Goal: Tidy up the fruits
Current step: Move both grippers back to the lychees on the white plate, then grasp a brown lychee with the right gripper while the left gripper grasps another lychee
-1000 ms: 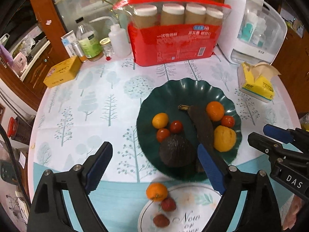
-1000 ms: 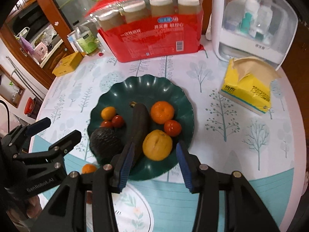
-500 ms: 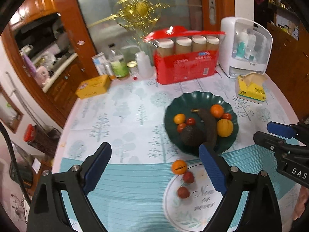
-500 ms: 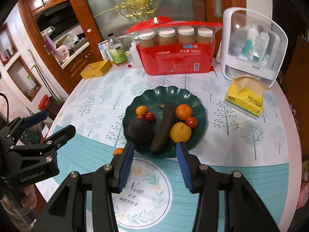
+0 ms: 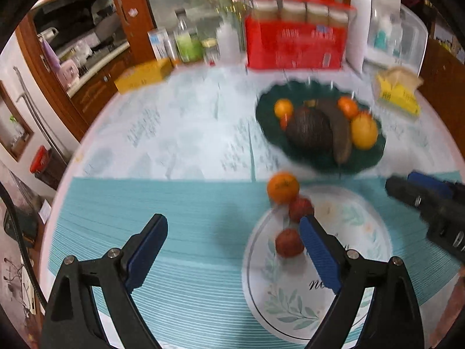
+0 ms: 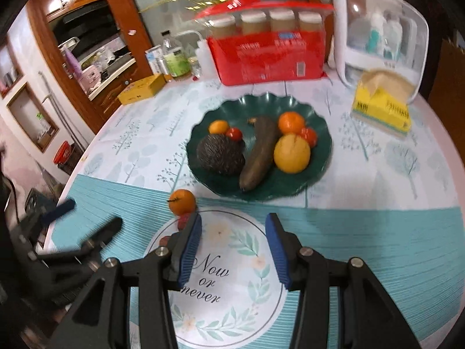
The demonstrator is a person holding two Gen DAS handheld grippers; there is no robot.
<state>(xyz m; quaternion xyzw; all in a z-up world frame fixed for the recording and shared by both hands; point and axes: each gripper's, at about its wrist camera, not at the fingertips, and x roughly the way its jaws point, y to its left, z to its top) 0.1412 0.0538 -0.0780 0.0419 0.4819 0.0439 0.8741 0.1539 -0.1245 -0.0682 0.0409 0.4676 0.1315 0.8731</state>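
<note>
While the left tongs (image 5: 232, 247) are hanging spread wide with nothing between their blue pads, the small orange (image 5: 282, 187) is sitting on the counter (image 5: 174, 133) just beyond the right-hand pad, touching the rim of the round white placemat (image 6: 232, 267). Two small red fruits (image 5: 300, 208) are lying on that placemat's edge, the nearer one partly hiding behind the same pad. The right tongs (image 6: 234, 247) are hovering partly spread and empty over the placemat, the orange lying just ahead of their left-hand pad. Farther toward the counter's middle, the green plate (image 6: 322, 148) is carrying the remaining fruits.
</note>
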